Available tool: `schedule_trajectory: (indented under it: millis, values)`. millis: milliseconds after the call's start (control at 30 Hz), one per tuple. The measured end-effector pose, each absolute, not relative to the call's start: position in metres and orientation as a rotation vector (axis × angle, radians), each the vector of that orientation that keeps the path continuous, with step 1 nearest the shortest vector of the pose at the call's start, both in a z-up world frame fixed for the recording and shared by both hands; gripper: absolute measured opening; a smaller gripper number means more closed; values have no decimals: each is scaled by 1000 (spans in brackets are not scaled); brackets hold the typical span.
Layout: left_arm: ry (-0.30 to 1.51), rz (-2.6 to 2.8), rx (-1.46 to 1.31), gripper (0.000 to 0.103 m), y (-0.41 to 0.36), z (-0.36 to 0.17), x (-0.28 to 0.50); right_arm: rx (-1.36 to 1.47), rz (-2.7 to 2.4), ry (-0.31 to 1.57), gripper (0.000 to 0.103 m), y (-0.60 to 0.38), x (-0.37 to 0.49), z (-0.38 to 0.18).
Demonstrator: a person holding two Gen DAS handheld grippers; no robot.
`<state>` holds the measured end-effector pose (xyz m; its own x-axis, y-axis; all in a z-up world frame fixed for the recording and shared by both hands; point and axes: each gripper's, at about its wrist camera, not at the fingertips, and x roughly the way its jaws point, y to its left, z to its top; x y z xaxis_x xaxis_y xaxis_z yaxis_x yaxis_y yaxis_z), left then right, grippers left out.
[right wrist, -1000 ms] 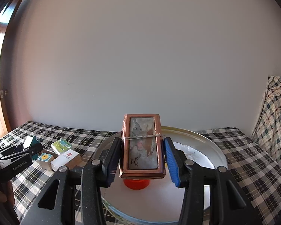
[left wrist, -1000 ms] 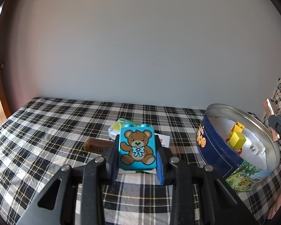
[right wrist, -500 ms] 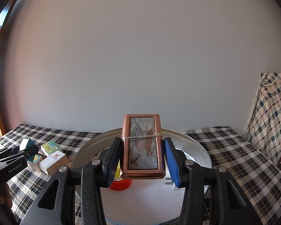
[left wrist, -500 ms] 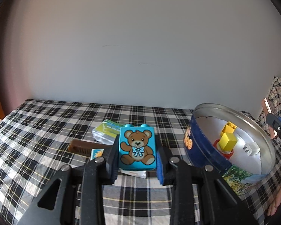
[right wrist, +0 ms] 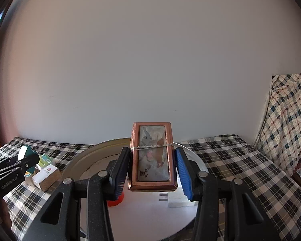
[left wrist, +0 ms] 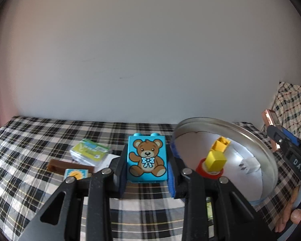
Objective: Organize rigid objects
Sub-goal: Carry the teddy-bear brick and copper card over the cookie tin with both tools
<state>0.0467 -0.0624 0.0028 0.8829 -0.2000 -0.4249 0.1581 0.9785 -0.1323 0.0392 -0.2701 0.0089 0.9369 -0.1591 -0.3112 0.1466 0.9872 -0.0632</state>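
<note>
The left gripper (left wrist: pixel 147 167) is closed on a blue bear-printed toy brick (left wrist: pixel 147 158), held just beside the rim of the round metal tin (left wrist: pixel 250 138), and the right gripper (right wrist: pixel 152 167) is clamped on a copper-framed rectangular box (right wrist: pixel 152 156) above the tin's inside. If both come down together, the grippers could knock each other or the tilted rim and tip the tin. Open room remains on the tin floor near the white block (right wrist: pixel 177 199); the yellow bricks (left wrist: pixel 215 159) take the left part.
</note>
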Motion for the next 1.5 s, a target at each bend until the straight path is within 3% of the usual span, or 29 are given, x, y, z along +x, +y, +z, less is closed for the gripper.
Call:
schedule_trajectory:
  millis: [600, 1500]
  values:
    - [467, -319, -21, 30, -140, 1, 54, -35, -226, 342, 49, -316, 44, 8]
    - [543, -348, 29, 30, -180, -13, 65, -45, -206, 410, 49, -325, 60, 0]
